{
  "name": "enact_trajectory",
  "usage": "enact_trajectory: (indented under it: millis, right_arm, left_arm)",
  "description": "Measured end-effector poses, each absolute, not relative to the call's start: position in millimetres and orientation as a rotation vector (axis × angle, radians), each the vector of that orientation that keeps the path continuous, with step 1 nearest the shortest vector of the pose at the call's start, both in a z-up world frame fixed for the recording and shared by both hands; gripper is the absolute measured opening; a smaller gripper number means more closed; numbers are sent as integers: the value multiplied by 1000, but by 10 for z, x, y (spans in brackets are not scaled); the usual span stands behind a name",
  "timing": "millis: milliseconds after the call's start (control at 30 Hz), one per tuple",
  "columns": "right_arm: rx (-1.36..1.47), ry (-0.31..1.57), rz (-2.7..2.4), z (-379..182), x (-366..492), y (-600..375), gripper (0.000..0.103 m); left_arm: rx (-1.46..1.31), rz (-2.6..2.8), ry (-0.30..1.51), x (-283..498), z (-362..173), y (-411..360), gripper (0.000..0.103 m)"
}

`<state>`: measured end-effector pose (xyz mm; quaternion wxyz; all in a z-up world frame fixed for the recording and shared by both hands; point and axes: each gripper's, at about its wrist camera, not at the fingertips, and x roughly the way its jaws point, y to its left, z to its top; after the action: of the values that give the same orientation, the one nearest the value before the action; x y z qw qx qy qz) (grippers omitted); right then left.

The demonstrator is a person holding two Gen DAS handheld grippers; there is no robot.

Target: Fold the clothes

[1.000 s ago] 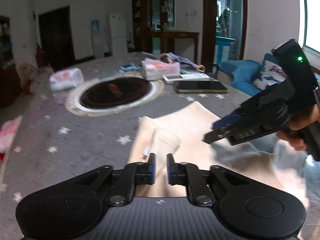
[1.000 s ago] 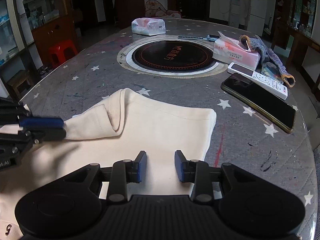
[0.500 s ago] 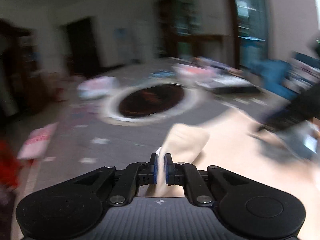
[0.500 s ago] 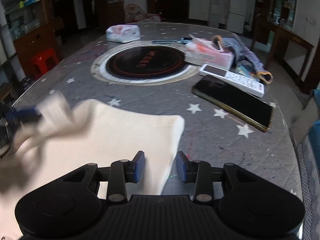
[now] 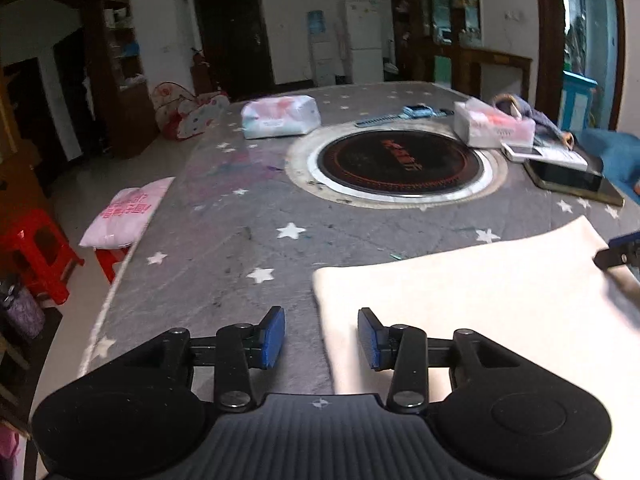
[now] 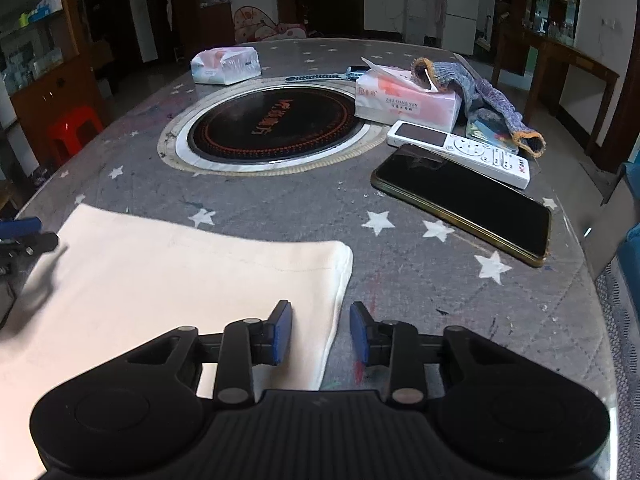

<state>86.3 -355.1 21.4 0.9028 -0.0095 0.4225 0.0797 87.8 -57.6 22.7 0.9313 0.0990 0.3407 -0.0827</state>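
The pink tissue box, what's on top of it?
A grey knitted cloth drapes over the tissue box's far right corner, beside a tissue sticking out. What the cloth covers cannot be seen.

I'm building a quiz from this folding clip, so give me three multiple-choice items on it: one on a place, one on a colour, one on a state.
1. Where does the phone lie?
A. on the garment
B. on the table, right of the round burner
C. on the red stool

2. What colour is the garment?
A. cream
B. navy
C. striped green

3. How do the two grippers stand?
A. both shut on cloth
B. left shut, right open
C. both open, holding nothing

Answers:
1 B, the phone rests on the starred table beside the white remote.
2 A, the cloth is plain cream in both views.
3 C, the left gripper and the right gripper each show a wide gap over a garment edge.
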Motion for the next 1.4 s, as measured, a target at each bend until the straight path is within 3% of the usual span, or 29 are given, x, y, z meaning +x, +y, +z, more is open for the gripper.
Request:
enact_trajectory:
  millis: [67, 167, 233, 533, 767, 1100, 1200, 1267, 1400]
  right_arm:
    - [-22, 870, 162, 209, 897, -3546, 28]
    - [-23, 866, 156, 206, 951, -3538, 10]
    - [-33, 860, 143, 209, 998, -3520, 4]
    - [-123, 846, 125, 196, 1377, -3396, 4]
    - [-146, 848, 142, 343, 1287, -3489, 9]
    - [-140, 843, 68, 741, 30, -4199, 19]
    - [-144, 849, 30, 760, -350, -4342, 30]
    - [-154, 837, 11, 736, -561, -4366, 42]
    - [-181, 842, -1, 536, -772, -4311, 49]
  left_arm:
    - [237, -161, 704, 927, 190, -634, 33]
    - [255, -153, 713, 988, 146, -648, 22]
    - [262, -145, 711, 1036, 142, -653, 16]
    - [301, -84, 704, 1358, 111, -680, 15]
    - [277, -93, 686, 1219, 261, -689, 23]
    - [236, -406, 657, 143, 473, -1172, 30]
    - [225, -485, 668, -132, 455, -1372, 34]
    - [209, -528, 673, -280, 450, -1477, 35]
    - [223, -567, 682, -466, 387, -1651, 38]
